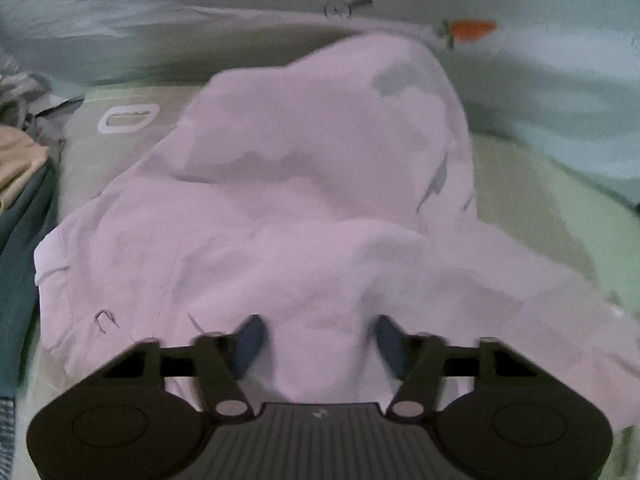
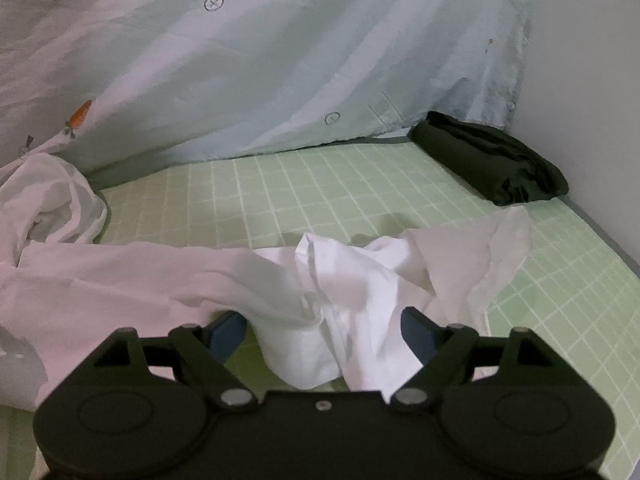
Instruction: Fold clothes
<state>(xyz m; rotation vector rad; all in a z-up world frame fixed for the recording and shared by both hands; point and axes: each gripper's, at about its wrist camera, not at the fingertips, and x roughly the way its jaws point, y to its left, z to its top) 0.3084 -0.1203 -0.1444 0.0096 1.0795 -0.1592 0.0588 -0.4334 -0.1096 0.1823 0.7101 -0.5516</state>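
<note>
Green mat [image 2: 280,184], right-view-only dark garment [image 2: 488,160]

Crumpled white garment [image 2: 344,280] heaped across the near mat, filling the gap between both grippers' spread fingers, bare green grid mat [image 2: 280,192] open behind it, dark folded cloth [image 2: 488,160] blocking the far right corner, pale blue sheet [image 2: 280,72] walling the back, clothes pile [image 1: 20,168] crowding the left edge.

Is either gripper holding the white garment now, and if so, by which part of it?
Neither seems to hold it. The left gripper and right gripper both have jaws spread wide, with the crumpled white garment lying loosely between them, not pinched.
</note>
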